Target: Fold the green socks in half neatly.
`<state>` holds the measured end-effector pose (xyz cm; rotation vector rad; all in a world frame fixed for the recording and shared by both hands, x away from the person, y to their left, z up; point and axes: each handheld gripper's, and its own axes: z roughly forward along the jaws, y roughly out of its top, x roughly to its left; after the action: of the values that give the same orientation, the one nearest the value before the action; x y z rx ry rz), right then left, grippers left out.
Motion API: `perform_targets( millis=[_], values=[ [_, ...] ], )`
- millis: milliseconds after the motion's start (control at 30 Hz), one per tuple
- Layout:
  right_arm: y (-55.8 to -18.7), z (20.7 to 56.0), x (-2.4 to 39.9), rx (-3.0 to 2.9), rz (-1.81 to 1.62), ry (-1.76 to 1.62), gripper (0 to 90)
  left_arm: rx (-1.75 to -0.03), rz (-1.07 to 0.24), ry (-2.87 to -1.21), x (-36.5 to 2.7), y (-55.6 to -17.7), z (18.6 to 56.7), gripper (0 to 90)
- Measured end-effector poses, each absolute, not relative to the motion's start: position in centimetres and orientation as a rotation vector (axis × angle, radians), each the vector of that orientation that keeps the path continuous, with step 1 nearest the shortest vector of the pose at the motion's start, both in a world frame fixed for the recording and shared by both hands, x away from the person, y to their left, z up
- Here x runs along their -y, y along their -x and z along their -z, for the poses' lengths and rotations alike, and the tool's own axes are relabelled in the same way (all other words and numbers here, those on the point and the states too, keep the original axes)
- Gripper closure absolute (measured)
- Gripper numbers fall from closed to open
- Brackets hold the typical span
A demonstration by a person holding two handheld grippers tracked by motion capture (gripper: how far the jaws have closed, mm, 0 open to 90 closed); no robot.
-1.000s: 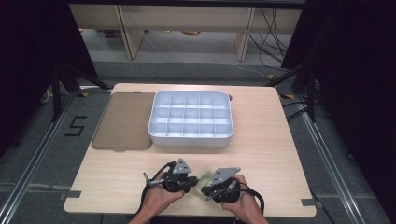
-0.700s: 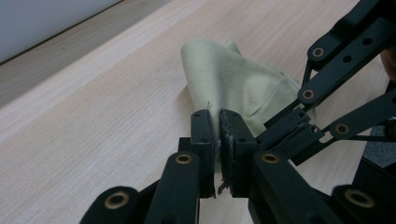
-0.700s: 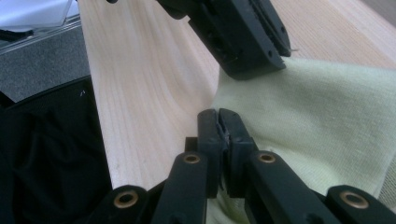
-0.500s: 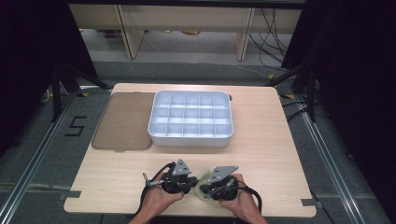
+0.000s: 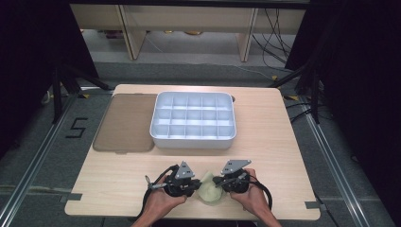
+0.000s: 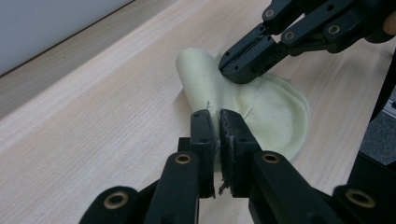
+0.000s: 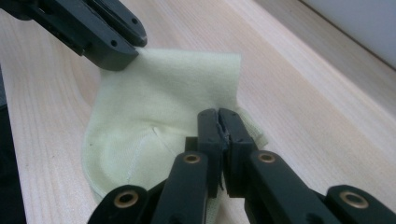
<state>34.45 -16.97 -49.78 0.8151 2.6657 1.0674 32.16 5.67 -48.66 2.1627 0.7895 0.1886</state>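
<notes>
**Sock held by two grippers at the near edge of the table**

Sock (image 5: 209,193) is the thing being worked on. It is small, soft and pale yellow-green. It lies on the wooden table (image 5: 283,156), close to the person's edge, right between the two hands.

The left gripper (image 6: 219,122) has its jaws pressed together on one edge of the sock. The right gripper (image 7: 218,122) has its jaws pressed together on the other edge. In the left gripper view the cloth runs straight from its jaws to the tips of the other gripper. So each side has a pinch of cloth. I think both hold on so the sock can be lifted and moved without slipping or folding up, or so it can be pulled flat.

The sock looks a bit bunched near the heel. Most of it rests on the wood.

The table is light wood with a smooth grain. Farther back stands a white tray (image 5: 193,142) with lots of little square boxes in it, and they all look bare. A flat brown lid (image 5: 125,125) lies just beside the tray on its left. The tray is well apart from the sock.

Around the table the room is dark. The floor is grey, with black cables (image 5: 272,28) at the back and a mark like a five (image 5: 76,128) on the left.
</notes>
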Motion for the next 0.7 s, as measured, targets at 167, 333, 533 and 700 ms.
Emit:
perform_targets(
  millis=[167,333,533,700],
  values=[
    [-34.3,49.5,17.4,-2.648,-1.055,-0.825,88.1,-0.798,-0.198,-2.153,-5.8,-32.1,48.6,83.3],
    [-33.3,48.3,18.6,-2.632,-1.128,-0.832,87.7,-0.789,-0.211,-2.150,-6.0,-32.1,48.3,83.3],
    [-32.5,48.7,18.8,-2.663,-1.120,-0.817,87.3,-0.781,-0.224,-2.155,-5.9,-32.0,48.2,83.3],
    [-32.4,49.8,18.3,-2.692,-1.070,-0.837,87.3,-0.776,-0.233,-2.150,-5.9,-31.8,47.9,83.2]
  ],
)
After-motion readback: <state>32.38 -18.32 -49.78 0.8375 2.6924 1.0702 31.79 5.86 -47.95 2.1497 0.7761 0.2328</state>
